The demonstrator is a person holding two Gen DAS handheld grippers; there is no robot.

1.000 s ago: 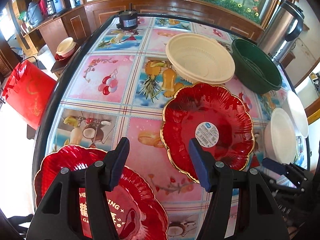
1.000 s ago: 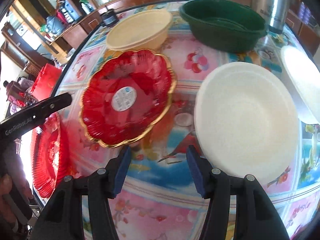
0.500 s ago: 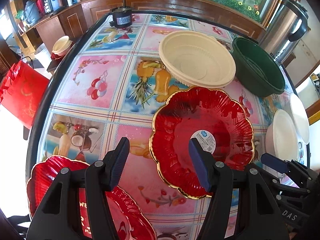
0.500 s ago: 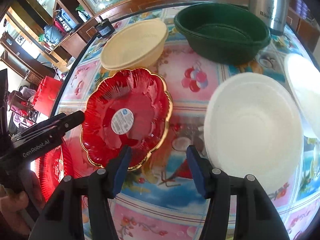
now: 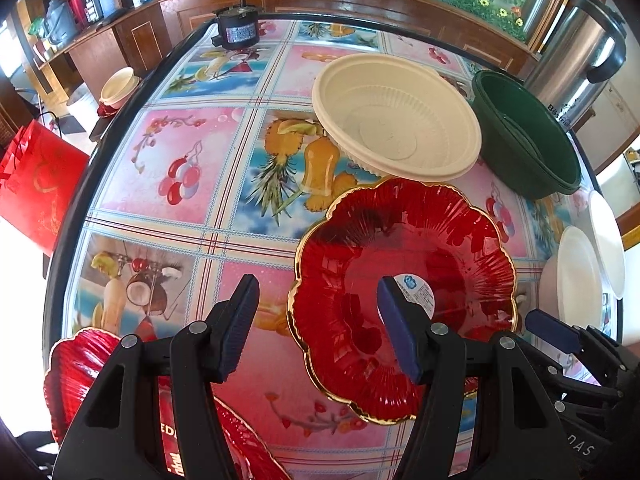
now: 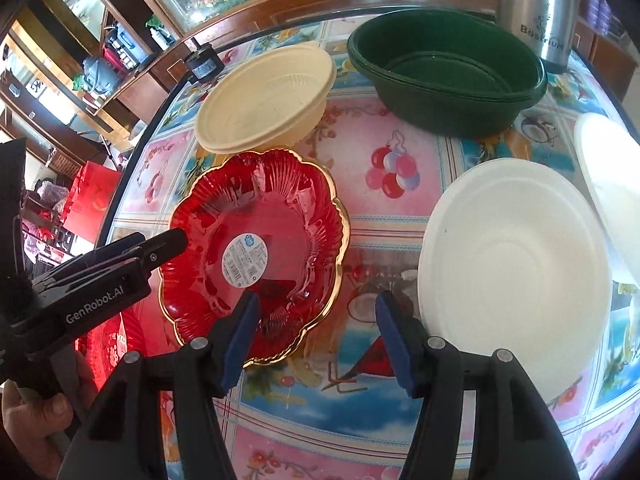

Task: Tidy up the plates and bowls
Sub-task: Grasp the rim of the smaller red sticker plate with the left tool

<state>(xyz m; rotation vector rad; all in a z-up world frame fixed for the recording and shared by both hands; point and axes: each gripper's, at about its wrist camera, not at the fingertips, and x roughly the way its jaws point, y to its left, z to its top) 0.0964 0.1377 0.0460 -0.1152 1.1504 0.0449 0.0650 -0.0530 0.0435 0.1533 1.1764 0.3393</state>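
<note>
A red plate point(image 5: 404, 264) with a gold scalloped rim and a white sticker lies flat on the fruit-print table. My left gripper point(image 5: 318, 324) hangs open over its left rim, the right finger above the plate, pads touching nothing. My right gripper point(image 6: 319, 334) is over the same red plate point(image 6: 256, 240) at its near right rim. Its jaws are opening, with the rim between them and not pressed. A cream bowl point(image 5: 396, 120) and a green bowl point(image 5: 524, 136) stand behind. Two white plates point(image 6: 512, 264) lie at the right. A second red plate point(image 5: 80, 368) lies under my left gripper's body.
A steel thermos point(image 5: 576, 60) stands at the back right by the green bowl. A small black motor point(image 5: 236, 30) sits at the table's far edge. A red bag point(image 5: 36, 184) stands on the floor to the left. The table's dark rim point(image 5: 120, 120) curves along the left.
Both grippers have closed in on the gold-rimmed red plate: the left one shifted right over its left rim, the right one shifted left over its near right rim. The plate has not moved.
</note>
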